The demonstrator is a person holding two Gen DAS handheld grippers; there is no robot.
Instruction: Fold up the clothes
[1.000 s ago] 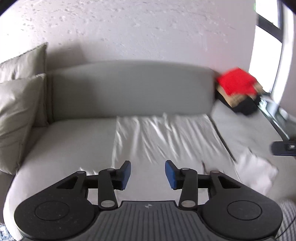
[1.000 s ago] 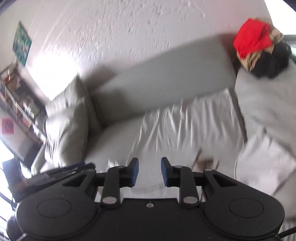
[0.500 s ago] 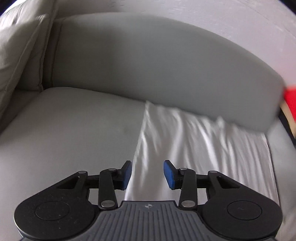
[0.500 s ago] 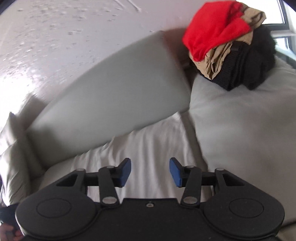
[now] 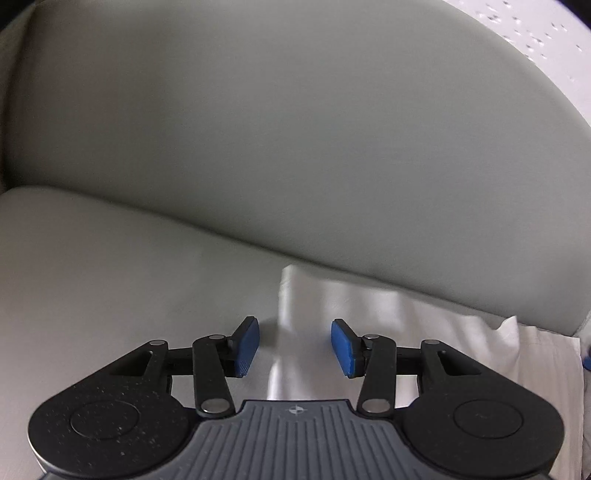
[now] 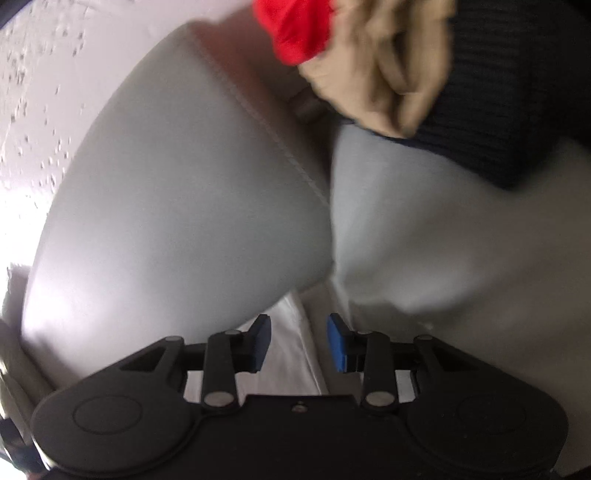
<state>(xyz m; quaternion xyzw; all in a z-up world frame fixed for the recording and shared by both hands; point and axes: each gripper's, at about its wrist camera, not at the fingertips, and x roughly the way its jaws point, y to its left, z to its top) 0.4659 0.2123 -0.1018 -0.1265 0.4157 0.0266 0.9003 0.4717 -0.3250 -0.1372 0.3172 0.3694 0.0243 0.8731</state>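
Left wrist view: left claw [image 5: 294,346] gapes over white cloth [image 5: 369,325]; right claw [image 6: 298,341] likewise spread, empty.

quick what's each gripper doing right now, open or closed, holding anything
Left gripper: open, empty, at the white cloth's far corner.
Right gripper: open, empty, over its other corner.

We see a grey sofa [image 5: 110,280] with a smooth seat and a tall padded backrest [image 5: 295,140]. A white cloth [image 5: 436,332] lies spread flat and creased on the seat, its far edge right against the foot of the backrest. Farther along the seat, a heap of clothes rests: a red piece [image 6: 295,26], a tan one [image 6: 388,70] and a dark knit [image 6: 517,92].
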